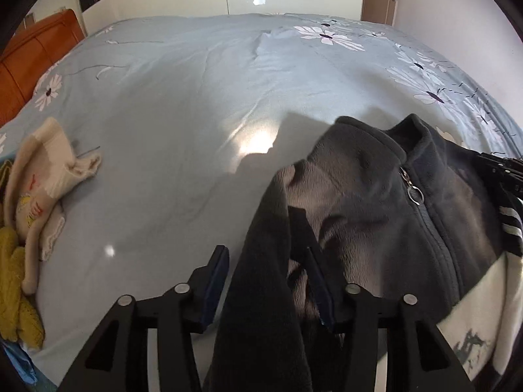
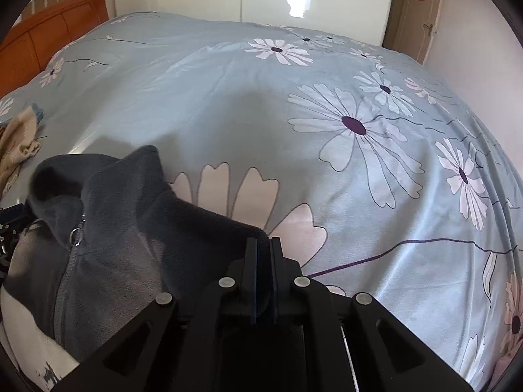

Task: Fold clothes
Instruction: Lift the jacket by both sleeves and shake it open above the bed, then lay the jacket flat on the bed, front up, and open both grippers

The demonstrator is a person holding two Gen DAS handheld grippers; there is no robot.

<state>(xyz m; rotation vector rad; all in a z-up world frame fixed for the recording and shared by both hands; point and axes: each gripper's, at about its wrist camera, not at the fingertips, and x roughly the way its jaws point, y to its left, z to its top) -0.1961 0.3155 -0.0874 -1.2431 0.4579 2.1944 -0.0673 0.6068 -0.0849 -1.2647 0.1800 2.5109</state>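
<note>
The fleece (image 1: 376, 202) lies soft and limp on the bed (image 1: 183, 124). My left gripper (image 1: 266, 281) is half open around a fold; my right gripper (image 2: 264, 254), nearly closed, pinches its shoulder edge. I would hold both shoulders.

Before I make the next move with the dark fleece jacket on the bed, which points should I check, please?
1. Left claw grips the jacket: not ok; the jaws are open and fabric hangs loose between them.
2. Right claw grips the jacket's edge: cannot tell; the jaws are nearly together there.
3. Zipper closed: ok, up to the collar.
4. Jacket flat: not ok; it is bunched.
5. Room on the bed cover: ok; the cream garment lies aside.
</note>
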